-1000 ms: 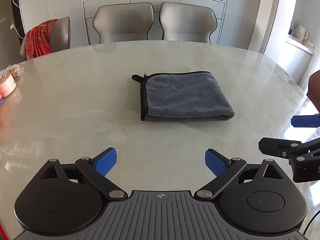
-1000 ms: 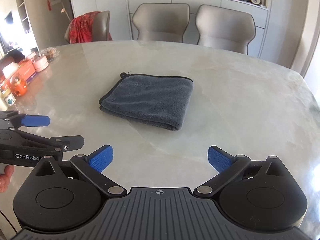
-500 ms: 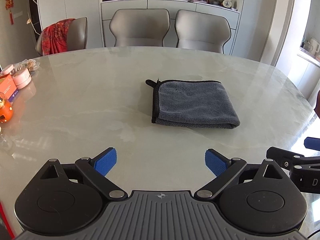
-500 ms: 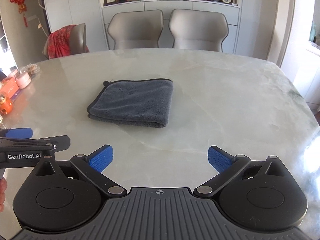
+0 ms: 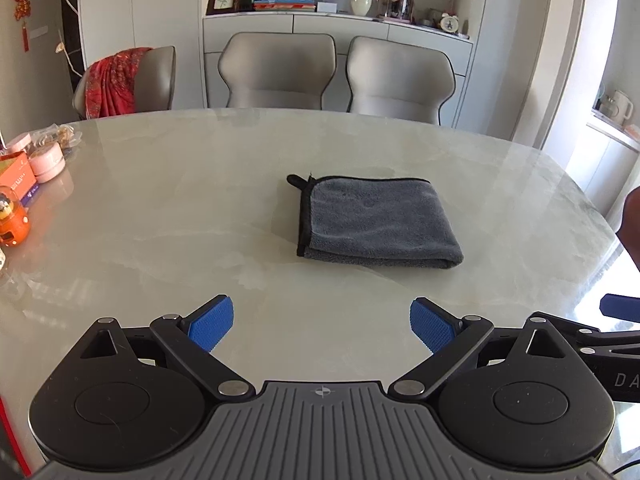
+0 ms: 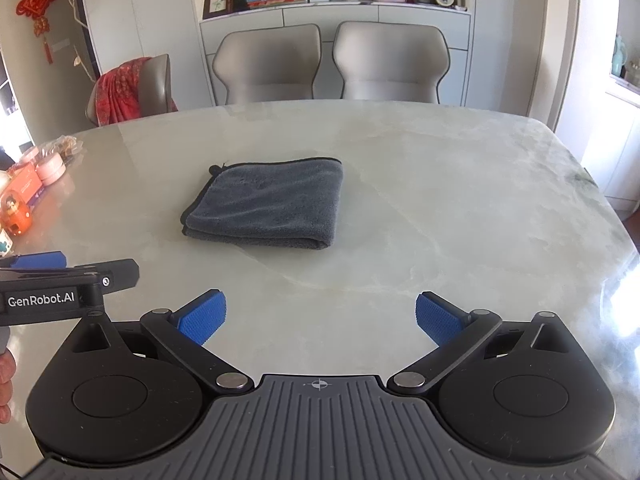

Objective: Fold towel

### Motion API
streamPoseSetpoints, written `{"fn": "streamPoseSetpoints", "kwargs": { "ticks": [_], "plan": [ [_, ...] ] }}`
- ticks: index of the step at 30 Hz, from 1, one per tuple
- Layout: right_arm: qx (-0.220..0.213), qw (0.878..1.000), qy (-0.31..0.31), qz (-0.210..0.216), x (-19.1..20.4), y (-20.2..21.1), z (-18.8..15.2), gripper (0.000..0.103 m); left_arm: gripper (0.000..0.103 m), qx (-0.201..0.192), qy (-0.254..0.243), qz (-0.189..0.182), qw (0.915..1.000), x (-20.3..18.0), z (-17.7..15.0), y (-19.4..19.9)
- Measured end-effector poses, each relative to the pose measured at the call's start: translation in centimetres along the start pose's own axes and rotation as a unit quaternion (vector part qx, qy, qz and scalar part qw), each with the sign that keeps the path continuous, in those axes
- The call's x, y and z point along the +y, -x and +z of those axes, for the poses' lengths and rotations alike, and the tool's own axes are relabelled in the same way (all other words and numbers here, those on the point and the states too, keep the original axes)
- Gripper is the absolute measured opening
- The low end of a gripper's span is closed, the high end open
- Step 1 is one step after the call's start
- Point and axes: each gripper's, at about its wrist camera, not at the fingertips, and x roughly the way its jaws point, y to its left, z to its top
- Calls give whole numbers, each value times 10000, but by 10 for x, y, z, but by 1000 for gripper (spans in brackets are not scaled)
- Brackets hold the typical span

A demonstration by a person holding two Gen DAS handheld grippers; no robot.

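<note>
A grey towel point(image 5: 376, 222) with black edging lies folded into a neat rectangle in the middle of the marble table point(image 5: 180, 216); its hanging loop sticks out at the far left corner. The same towel point(image 6: 268, 210) shows in the right wrist view. My left gripper point(image 5: 322, 322) hovers near the table's front edge, well short of the towel, open with nothing between its blue pads. My right gripper point(image 6: 320, 320) is beside it, also open and holding nothing. Each gripper appears at the edge of the other's view: right gripper point(image 5: 618, 312), left gripper point(image 6: 40, 266).
Small items crowd the table's left edge: an orange toy point(image 5: 12, 222), an orange box point(image 5: 18, 174), pink jars point(image 5: 48, 162). Two grey chairs point(image 5: 280, 72) stand behind the table, a third with a red cloth point(image 5: 114, 82) at the far left. A hand point(image 6: 6, 384) holds the left gripper.
Both grippers have pulled back and risen from the towel, which now looks smaller and farther away. The towel itself has not moved; both grippers stayed open.
</note>
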Motion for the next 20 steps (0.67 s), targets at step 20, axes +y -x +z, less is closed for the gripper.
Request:
{"fn": "streamPoseSetpoints", "kwargs": {
  "ticks": [20],
  "plan": [
    [176,9998,-17,-43,-2,-8,-4,102,98,29,-215,120,9997,-4,-4,-5]
  ]
}}
